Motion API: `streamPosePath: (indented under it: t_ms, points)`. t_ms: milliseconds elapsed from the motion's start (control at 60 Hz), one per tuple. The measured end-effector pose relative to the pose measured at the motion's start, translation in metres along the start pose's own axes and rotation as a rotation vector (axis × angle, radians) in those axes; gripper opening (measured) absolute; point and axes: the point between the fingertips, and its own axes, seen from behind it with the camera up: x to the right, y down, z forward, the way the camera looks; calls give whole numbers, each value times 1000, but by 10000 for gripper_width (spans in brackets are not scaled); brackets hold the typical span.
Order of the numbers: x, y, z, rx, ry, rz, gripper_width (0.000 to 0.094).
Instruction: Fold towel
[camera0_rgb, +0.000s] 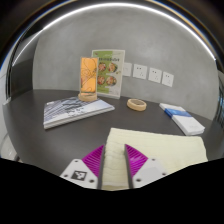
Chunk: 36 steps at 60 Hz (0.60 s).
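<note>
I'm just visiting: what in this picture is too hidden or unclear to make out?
- Towel, gripper view: its near edge is hidden behind the open gripper fingers.
- Upright cards by the wall: print too small to read.
- Roll of tape: too small to tell its kind.
- Blue-and-white packet: label unreadable.
- Folded grey cloth: layers indistinct.

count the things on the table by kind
towels: 1, pale yellow towel just ahead of the open fingers
tape rolls: 1
standing picture cards: 2
paper stacks: 1
blue-and-white packs: 1
total: 6
</note>
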Motion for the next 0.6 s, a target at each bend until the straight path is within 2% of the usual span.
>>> streamPosePath:
  t_ms: [83,183,267,333,483,600]
  points:
    - [18,0,0,20,52,-11,52]
    - [16,-2,0,55,26,18,18]
    - [16,-3,-5,43,-5,36,10]
    - [24,-21,-17,69,-30,70,10]
    - [108,-79,-52,178,38,123,9]
    - [198,-87,-71,204,136,159,11]
